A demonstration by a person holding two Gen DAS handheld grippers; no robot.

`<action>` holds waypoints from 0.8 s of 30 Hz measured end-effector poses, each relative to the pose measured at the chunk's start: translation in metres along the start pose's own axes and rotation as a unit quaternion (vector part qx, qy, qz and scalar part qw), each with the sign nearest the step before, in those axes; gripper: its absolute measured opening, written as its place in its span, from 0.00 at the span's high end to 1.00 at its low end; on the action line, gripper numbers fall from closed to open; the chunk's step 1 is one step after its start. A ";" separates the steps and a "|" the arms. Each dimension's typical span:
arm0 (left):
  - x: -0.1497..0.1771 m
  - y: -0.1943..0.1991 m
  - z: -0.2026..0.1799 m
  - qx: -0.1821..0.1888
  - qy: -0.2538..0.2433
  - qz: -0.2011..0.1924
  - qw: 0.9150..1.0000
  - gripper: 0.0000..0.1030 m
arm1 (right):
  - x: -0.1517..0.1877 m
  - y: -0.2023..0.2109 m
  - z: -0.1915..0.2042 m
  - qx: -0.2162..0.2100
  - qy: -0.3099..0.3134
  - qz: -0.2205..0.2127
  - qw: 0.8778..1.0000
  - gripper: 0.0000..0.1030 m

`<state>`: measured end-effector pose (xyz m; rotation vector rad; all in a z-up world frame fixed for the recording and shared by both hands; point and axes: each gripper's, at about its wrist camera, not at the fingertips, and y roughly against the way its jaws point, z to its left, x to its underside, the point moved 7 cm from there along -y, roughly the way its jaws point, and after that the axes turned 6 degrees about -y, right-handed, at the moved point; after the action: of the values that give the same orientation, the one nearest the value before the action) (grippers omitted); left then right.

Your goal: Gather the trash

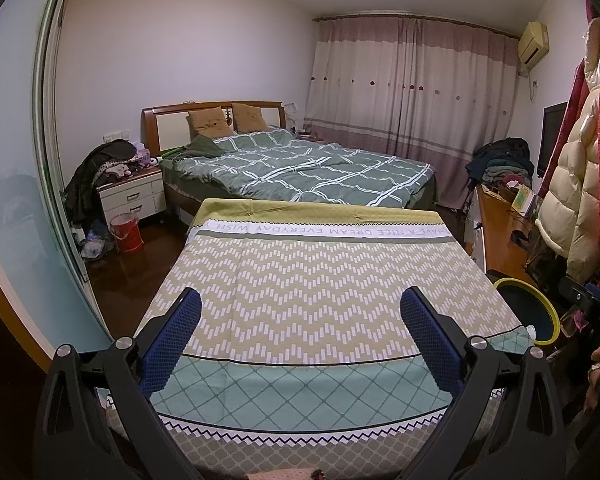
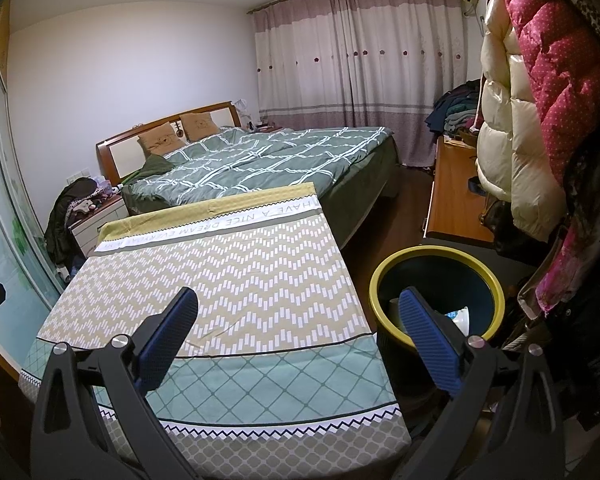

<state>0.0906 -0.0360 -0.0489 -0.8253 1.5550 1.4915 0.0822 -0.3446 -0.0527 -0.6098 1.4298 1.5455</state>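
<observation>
A dark bin with a yellow rim (image 2: 436, 254) stands on the floor just right of a table under a patterned cloth (image 2: 240, 280). White and pale blue scraps (image 2: 460, 316) lie inside the bin. My right gripper (image 2: 298, 300) is open over the table's right edge, its right finger reaching above the bin's mouth. In the left wrist view my left gripper (image 1: 300, 300) is open above the near part of the patterned cloth (image 1: 312, 264), nothing between its blue pads. The bin's yellow rim (image 1: 540, 300) shows at the table's right corner. No loose trash shows on the cloth.
A bed with a green checked quilt (image 1: 308, 168) lies behind the table. A red bucket (image 1: 126, 232) and a white nightstand (image 1: 132, 196) stand at the left. Hanging coats (image 2: 540, 100) and a wooden desk (image 2: 456, 200) crowd the right side. A hand (image 1: 596, 376) holds the other gripper.
</observation>
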 end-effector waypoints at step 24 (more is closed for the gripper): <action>0.000 -0.030 -0.001 0.006 -0.002 0.027 1.000 0.05 | 0.003 -0.021 0.004 -0.004 0.009 0.020 1.000 0.07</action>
<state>0.1170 -0.0400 -0.0629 -0.7790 1.5937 1.5184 0.0995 -0.3422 -0.0652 -0.6032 1.4587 1.5812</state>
